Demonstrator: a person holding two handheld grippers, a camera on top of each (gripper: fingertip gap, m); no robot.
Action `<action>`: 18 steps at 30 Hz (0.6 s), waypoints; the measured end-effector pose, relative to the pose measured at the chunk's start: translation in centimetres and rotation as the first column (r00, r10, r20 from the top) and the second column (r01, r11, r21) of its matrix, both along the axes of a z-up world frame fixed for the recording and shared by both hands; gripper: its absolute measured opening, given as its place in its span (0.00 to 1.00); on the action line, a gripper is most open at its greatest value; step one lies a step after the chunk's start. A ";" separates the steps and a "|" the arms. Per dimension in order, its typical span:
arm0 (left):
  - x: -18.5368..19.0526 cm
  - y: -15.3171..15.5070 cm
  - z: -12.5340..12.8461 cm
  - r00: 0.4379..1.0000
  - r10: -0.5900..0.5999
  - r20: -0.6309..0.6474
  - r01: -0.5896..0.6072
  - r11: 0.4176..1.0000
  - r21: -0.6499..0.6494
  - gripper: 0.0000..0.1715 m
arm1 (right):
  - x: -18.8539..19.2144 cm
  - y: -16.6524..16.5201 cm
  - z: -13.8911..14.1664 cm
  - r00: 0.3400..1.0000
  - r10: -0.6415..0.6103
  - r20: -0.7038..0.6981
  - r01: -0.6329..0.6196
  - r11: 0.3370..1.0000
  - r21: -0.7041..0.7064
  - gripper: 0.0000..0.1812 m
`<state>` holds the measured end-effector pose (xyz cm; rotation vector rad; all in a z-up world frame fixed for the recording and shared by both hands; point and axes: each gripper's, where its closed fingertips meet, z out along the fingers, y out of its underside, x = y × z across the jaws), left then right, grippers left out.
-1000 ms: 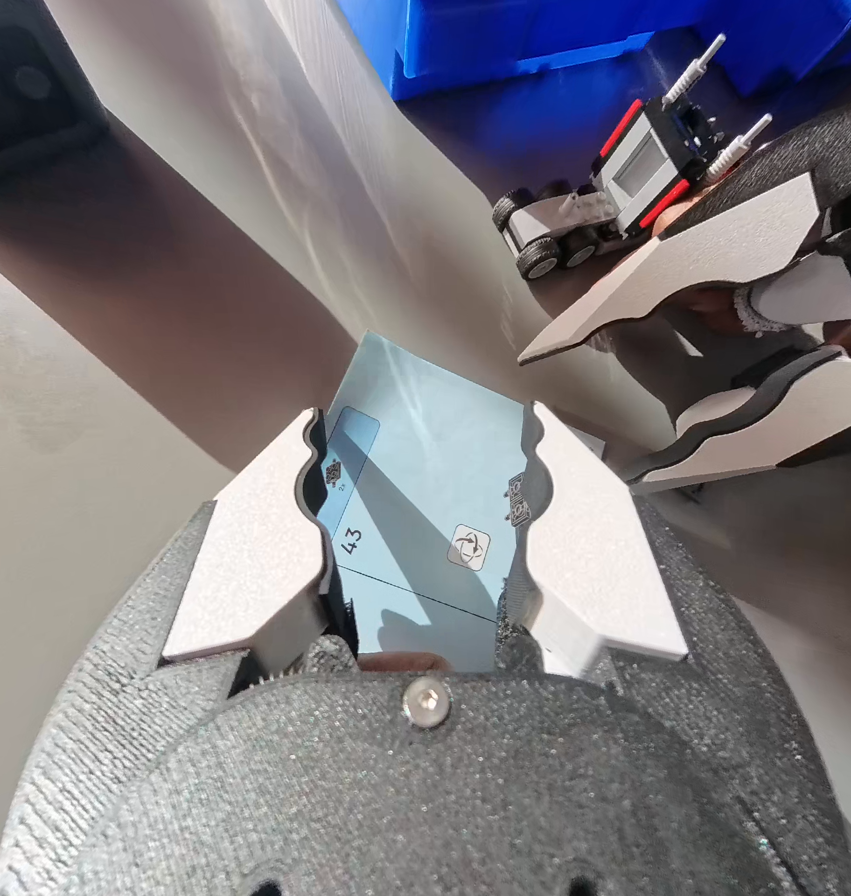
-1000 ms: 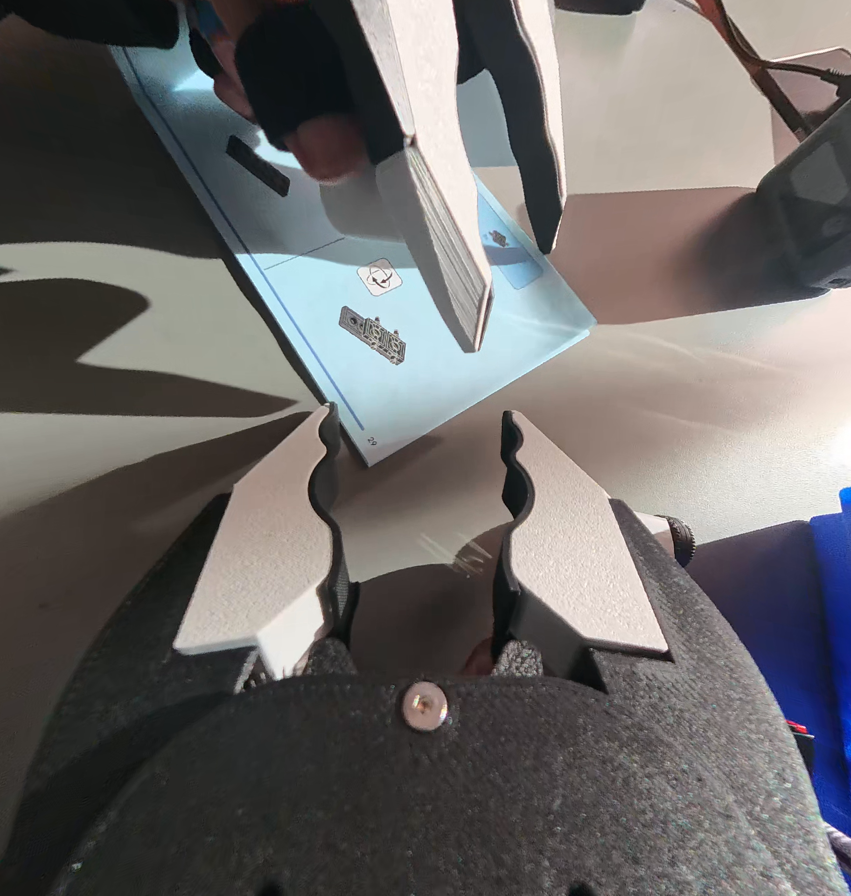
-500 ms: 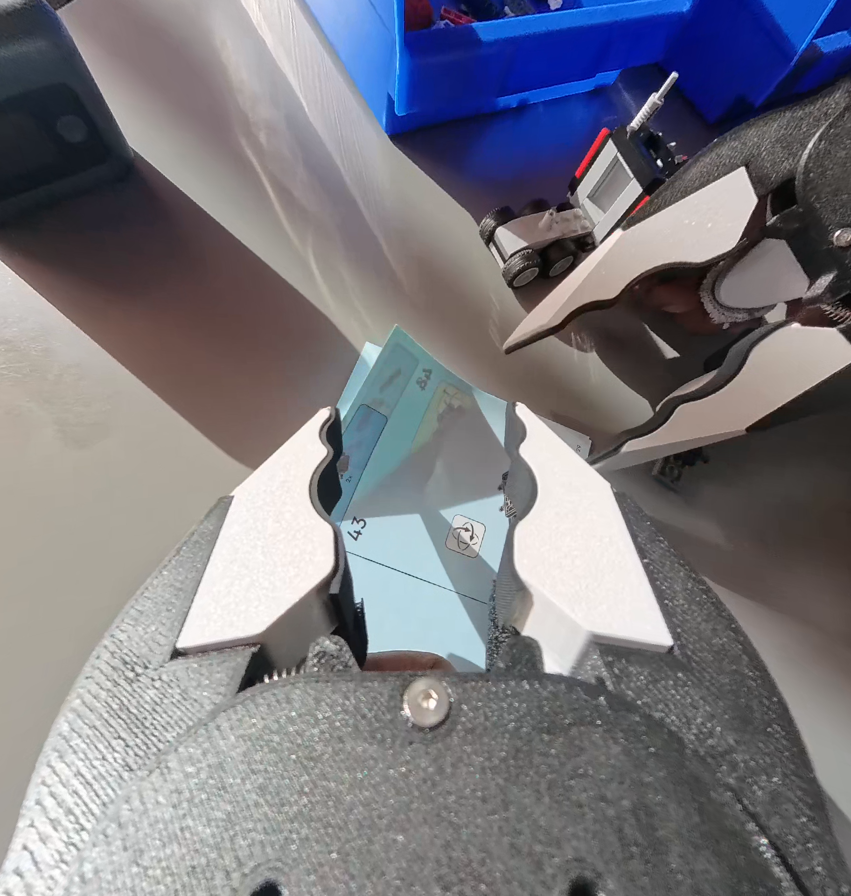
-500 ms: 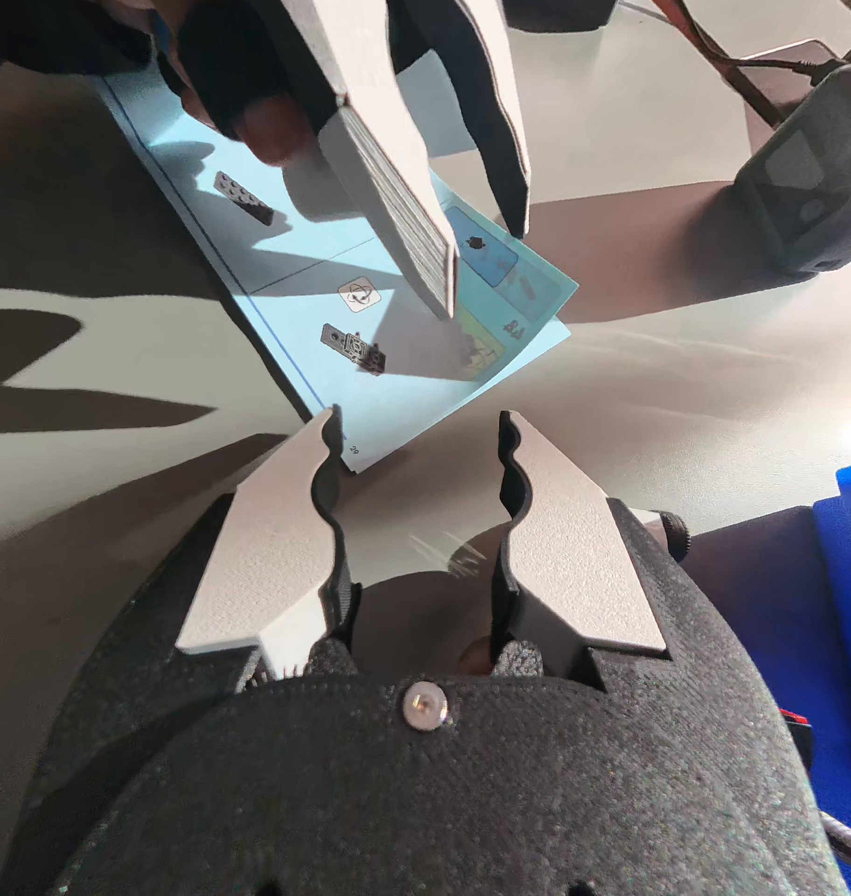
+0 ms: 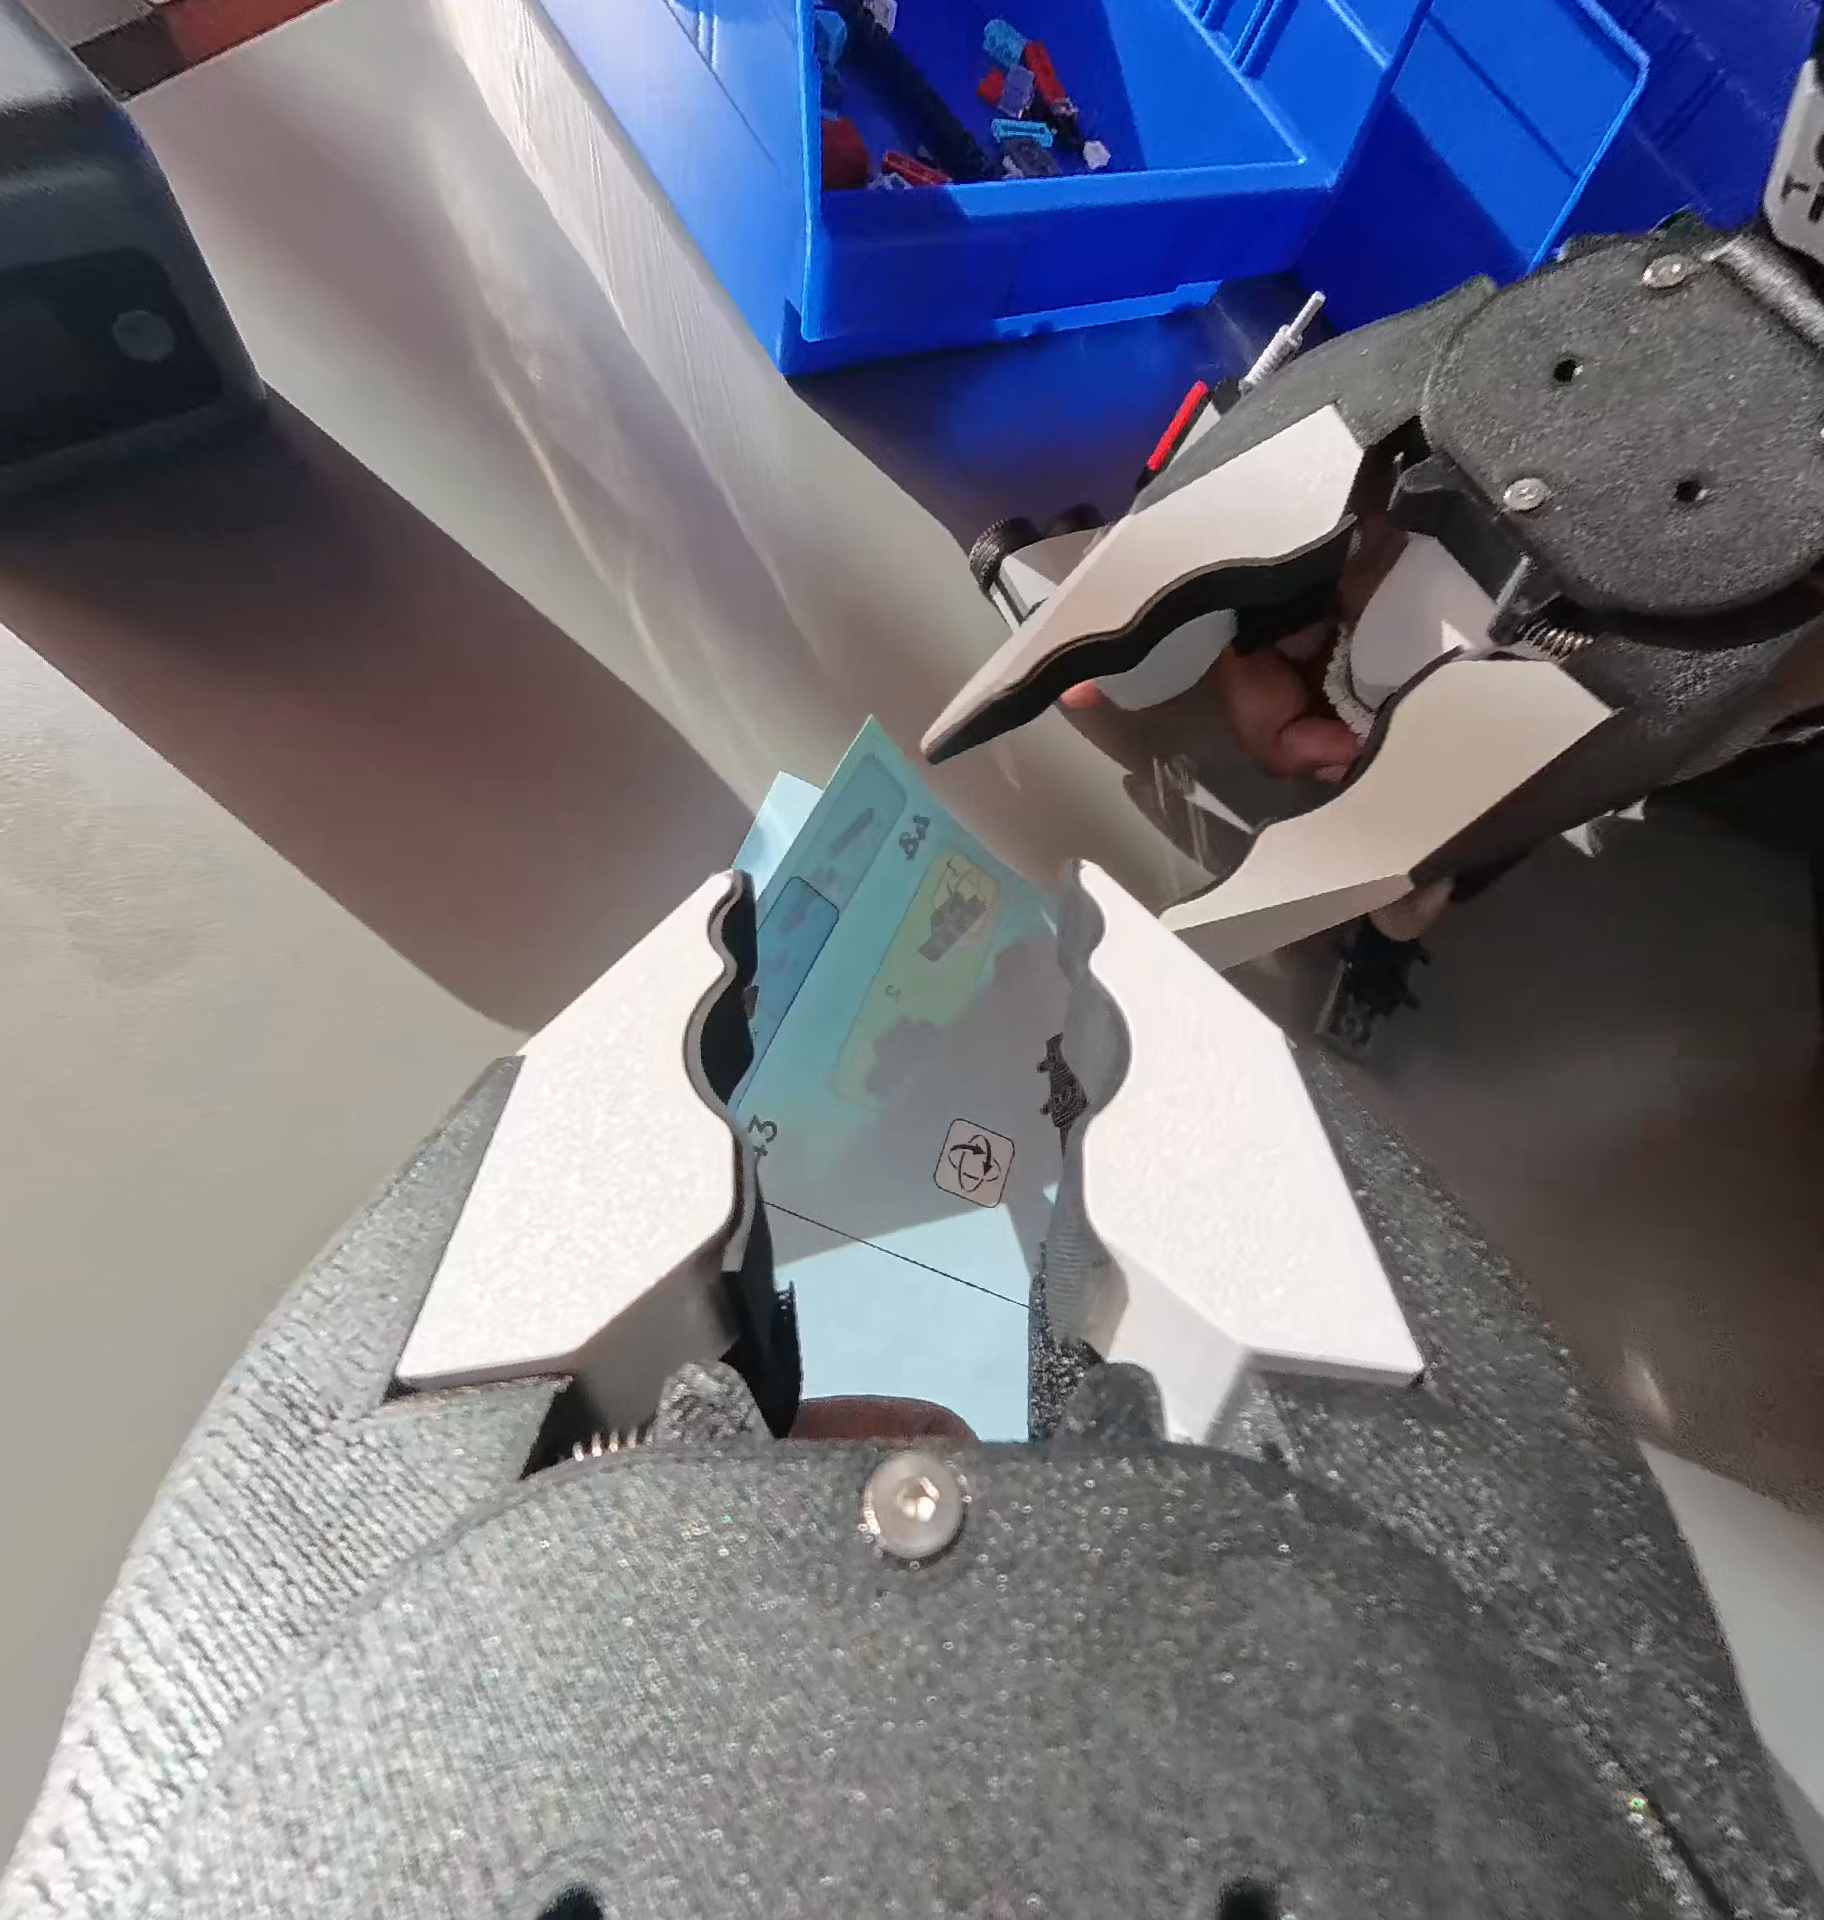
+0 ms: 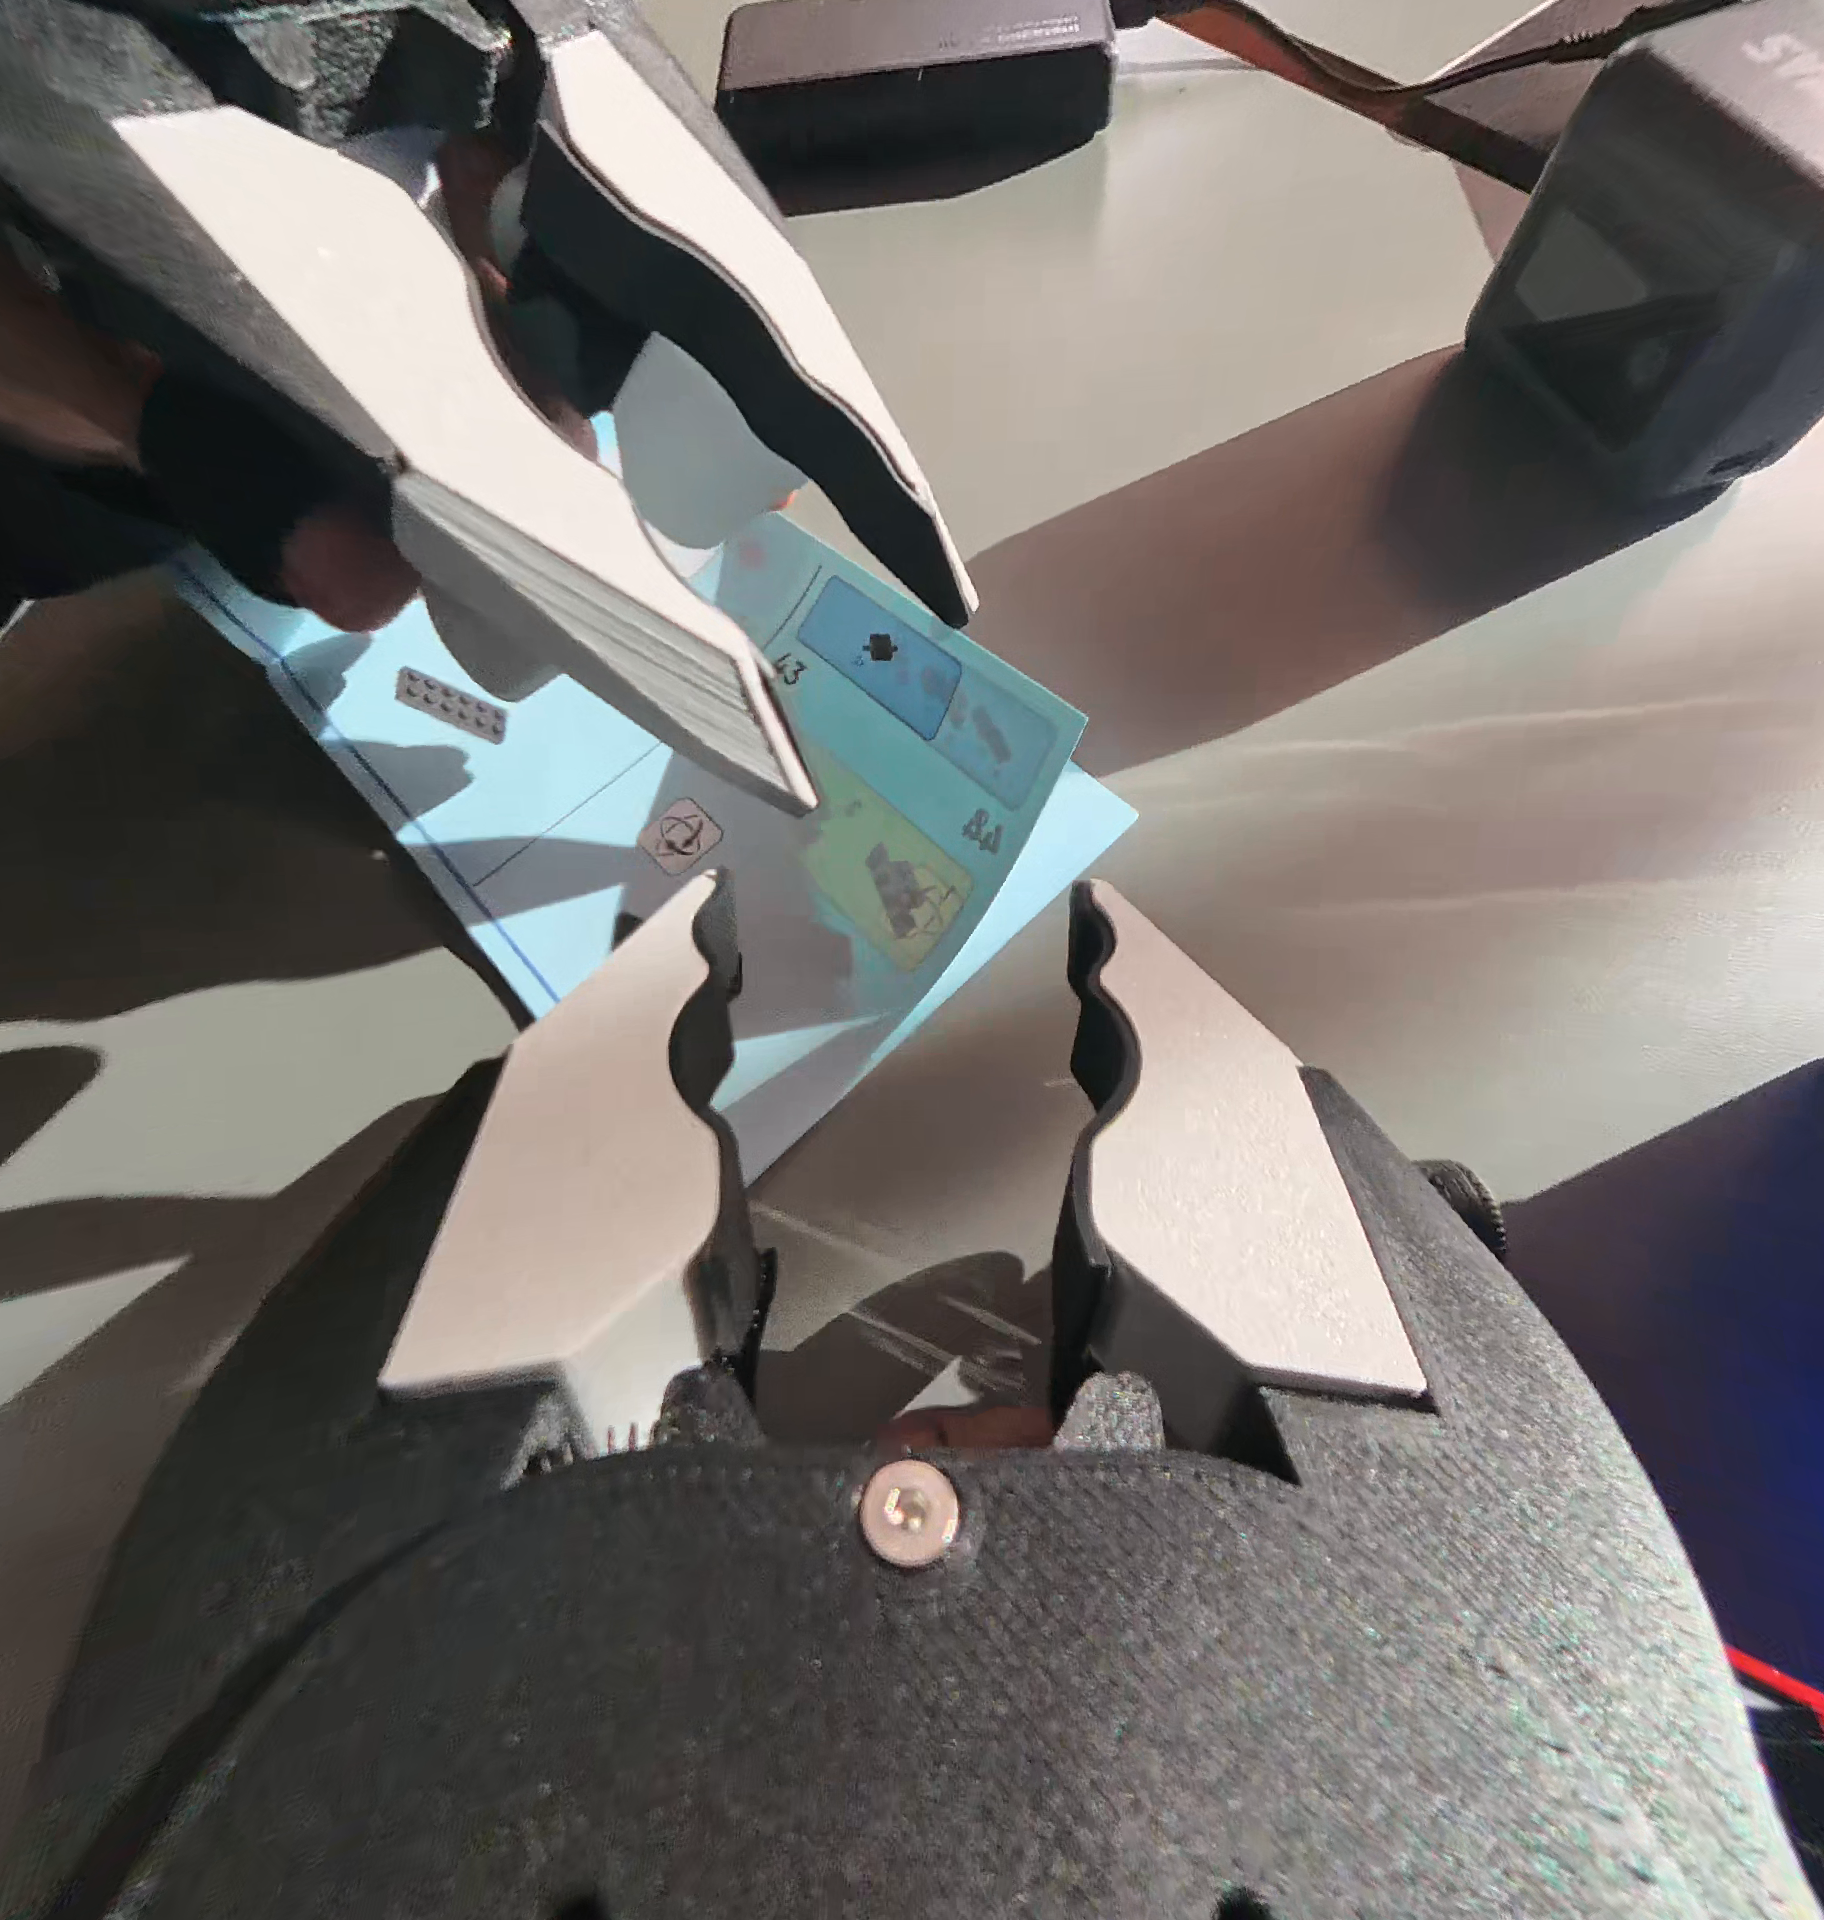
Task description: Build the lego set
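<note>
Fingers of the left gripper stand apart over the pale blue instruction booklet, nothing pinched between them; from the right wrist view one tip hangs just over the page, and I cannot tell whether it presses on it. The right gripper is likewise spread and empty, its tips at the booklet's near corner. The top page curls up off the sheet beneath, so the step in hand looks like turning to the next page.

To do it well, I judge one finger should hold the lower sheet flat while the other gripper slides a tip under the raised edge, then sweeps it over slowly; thin paper slips and creases easily.

Beyond the booklet, on the grey surface, the part-built lego truck sits mostly hidden behind the right gripper, with a blue bin of loose bricks farther back. A dark box stands past the booklet's far side.
</note>
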<state>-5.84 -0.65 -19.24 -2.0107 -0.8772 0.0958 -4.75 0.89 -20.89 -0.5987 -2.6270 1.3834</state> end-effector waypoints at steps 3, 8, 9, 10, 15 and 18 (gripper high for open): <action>0.1 0.1 0.4 1.000 -0.007 -0.005 0.007 1.000 0.020 0.34 | -0.2 -0.5 0.0 1.000 -0.006 -0.002 0.006 1.000 0.002 0.37; 0.3 -0.1 0.9 1.000 -0.003 -0.015 0.003 0.999 0.033 0.34 | 0.9 -1.6 0.2 0.999 0.052 -0.001 -0.052 0.999 -0.016 0.35; 0.3 -0.2 1.0 1.000 0.000 -0.016 0.000 0.999 0.035 0.35 | 1.0 -1.7 0.2 0.998 0.056 -0.001 -0.056 0.998 -0.016 0.35; 0.3 -0.3 1.0 1.000 0.005 -0.019 -0.004 0.999 0.036 0.35 | 1.1 -1.7 0.2 0.998 0.062 -0.004 -0.062 0.998 -0.013 0.35; -0.4 -1.4 1.2 0.997 0.072 -0.025 -0.071 0.997 0.042 0.35 | 2.0 -1.6 0.3 0.993 0.111 0.034 -0.110 0.993 -0.035 0.35; -1.1 -1.9 1.0 0.989 0.145 -0.009 -0.145 0.989 0.044 0.37 | 2.3 -1.5 0.5 0.988 0.129 0.083 -0.124 0.990 -0.070 0.34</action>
